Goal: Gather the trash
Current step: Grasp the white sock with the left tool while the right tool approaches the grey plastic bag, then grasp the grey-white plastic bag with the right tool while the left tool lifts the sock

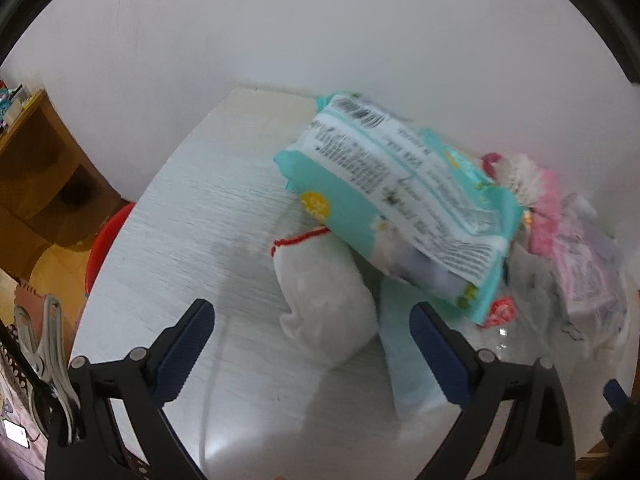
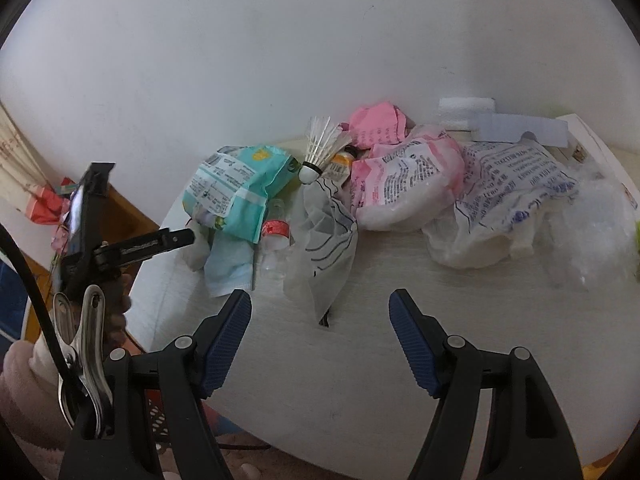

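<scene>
Right wrist view gives you the whole spread: a pale wood-grain tabletop (image 2: 360,360) pushed against a plain white wall (image 2: 280,40), with the trash heaped along the back edge. Largest are the crumpled white plastic bag with blue print (image 2: 508,208) on the right and the pink-and-white printed plastic package (image 2: 404,184) beside it; then the teal-and-white wipes packet (image 2: 236,188) on the left, a thin grey-white plastic bag with black lines (image 2: 324,240) in the middle, a folded light-blue cloth (image 2: 230,268), a small clear bottle with a red label (image 2: 276,236) and a white feather shuttlecock (image 2: 320,148) standing on top. Your right gripper (image 2: 320,312) is spread wide and holds nothing; the thin bag lies straight ahead of it, its long axis running away from you, its near tip just between the fingertips' line. Your left gripper (image 1: 312,320) is likewise wide open and empty, hovering at the left end of the heap, with a soft white bundle edged in red thread (image 1: 324,296) lying between its fingers and the wipes packet (image 1: 400,200) propped above and beyond, tilted down towards the right. So the left hand looks nearer to a grab. To the left of the table you have a brown wooden shelf unit (image 1: 36,176) and something red (image 1: 104,248) low by the table's edge.
</scene>
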`<state>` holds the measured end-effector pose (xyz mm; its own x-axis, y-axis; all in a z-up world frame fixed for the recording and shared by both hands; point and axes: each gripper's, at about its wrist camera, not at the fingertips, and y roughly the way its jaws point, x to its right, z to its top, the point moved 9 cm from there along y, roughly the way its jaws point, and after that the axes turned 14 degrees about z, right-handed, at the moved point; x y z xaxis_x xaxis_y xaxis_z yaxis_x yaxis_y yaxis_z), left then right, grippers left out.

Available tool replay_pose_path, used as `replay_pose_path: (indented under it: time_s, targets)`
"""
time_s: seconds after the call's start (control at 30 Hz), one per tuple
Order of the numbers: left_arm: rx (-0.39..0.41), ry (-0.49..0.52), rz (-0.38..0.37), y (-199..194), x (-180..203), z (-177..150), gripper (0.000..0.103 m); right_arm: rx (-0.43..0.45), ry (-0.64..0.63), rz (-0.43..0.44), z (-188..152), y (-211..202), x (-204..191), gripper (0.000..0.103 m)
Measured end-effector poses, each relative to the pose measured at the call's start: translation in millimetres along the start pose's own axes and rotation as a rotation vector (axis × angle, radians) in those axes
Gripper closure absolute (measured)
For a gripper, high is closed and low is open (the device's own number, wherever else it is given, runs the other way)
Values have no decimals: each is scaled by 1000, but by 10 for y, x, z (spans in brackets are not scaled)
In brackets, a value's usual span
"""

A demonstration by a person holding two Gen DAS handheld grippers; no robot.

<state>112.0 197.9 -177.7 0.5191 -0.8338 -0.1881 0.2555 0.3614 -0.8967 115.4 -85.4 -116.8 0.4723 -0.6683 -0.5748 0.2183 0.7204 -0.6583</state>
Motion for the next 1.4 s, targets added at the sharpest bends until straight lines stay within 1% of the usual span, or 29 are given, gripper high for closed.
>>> replay_pose_path:
  time_s: [0.03, 0.13, 0.3, 0.4, 0.43, 0.53, 0.6, 0.83, 0.87, 1.03, 1.07, 1.1, 1.13, 1.17, 1.2, 1.33, 1.4]
  targets:
    - [-7, 3, 1, 41, 4, 3, 10, 0, -2, -2, 12, 11, 4, 29]
    - [-27, 20, 11, 175, 28, 7, 15, -2, 1, -3, 35, 52, 12, 29]
    - [-46, 37, 6, 312, 34, 11, 15, -4, 33, 11, 59, 117, 10, 29]
    - [-68, 37, -1, 397, 9, -22, 19, -6, 32, 10, 65, 156, -15, 29]
    - [-58, 47, 7, 399, -4, -21, 20, -8, 31, 10, 64, 169, -21, 29]
    - [-55, 62, 13, 415, -17, -29, 20, -16, 42, 17, 58, 195, -25, 29]
    - [-58, 54, 18, 438, -35, -16, 19, -16, 48, 18, 57, 216, -18, 29]
    - [-94, 44, 23, 454, -16, -16, 19, -26, 69, 24, 46, 267, -15, 29]
    - [-100, 44, 25, 457, 48, 41, 19, -27, 77, 23, 39, 271, 0, 29]
    - [-107, 51, 29, 498, 66, 103, 20, -32, 106, 20, 23, 282, 58, 29]
    - [-104, 49, 29, 496, 62, 113, 22, -33, 104, 19, 26, 290, 61, 29]
    - [-97, 47, 29, 490, 63, 119, 30, -34, 101, 15, 29, 290, 67, 29]
    - [-86, 45, 28, 461, 65, 110, 41, -35, 99, 10, 35, 291, 72, 29]
    - [-75, 45, 25, 443, 55, 120, 47, -35, 95, 4, 47, 302, 78, 29]
    - [-71, 44, 25, 426, 34, 126, 55, -35, 93, 0, 59, 309, 88, 29]
    - [-74, 45, 18, 422, -5, 137, 64, -44, 141, 23, 112, 394, 117, 30]
    - [-75, 43, -7, 392, -38, 130, 67, -45, 147, 16, 139, 431, 114, 31]
